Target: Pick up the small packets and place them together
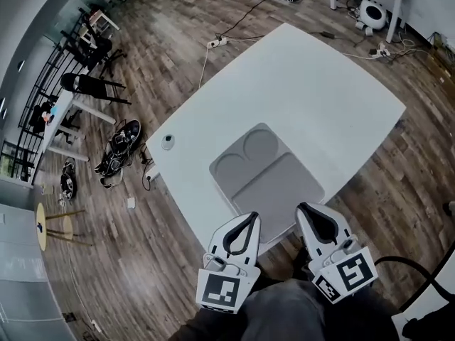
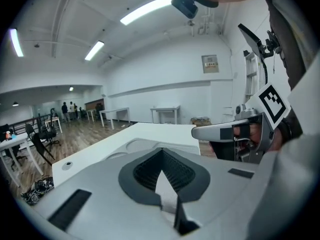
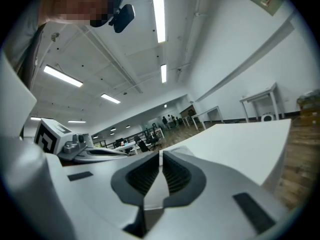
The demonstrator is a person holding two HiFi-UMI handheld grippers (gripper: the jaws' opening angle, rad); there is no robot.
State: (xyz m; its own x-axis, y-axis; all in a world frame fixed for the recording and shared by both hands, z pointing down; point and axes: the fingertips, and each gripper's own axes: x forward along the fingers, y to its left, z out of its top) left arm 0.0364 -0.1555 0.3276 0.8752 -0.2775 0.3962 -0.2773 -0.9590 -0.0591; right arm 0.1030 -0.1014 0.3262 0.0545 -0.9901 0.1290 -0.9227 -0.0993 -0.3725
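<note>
Left gripper [image 2: 161, 153] fills the bottom of the frame. Its jaws are closed, ribbed pads meeting at the tip, nothing between them. Just past the tip is the white desk [image 2: 167, 130], with a grey tray [image 2: 131, 146] that has round recesses. There's a small round fitting [image 2: 66, 165] near the desk's left edge. Right gripper [image 2: 198, 132] is at the right, side-on, jaws pointing left over the desk, marker cube [image 2: 272, 100] on top, hand [image 2: 257, 131] behind it. Background: wood floor [image 2: 80, 133], office chair [image 2: 42, 140], cable tangle [image 2: 31, 194], white tables [image 2: 165, 113], distant people [image 2: 65, 109], ceiling strip lights [image 2: 147, 9].
</note>
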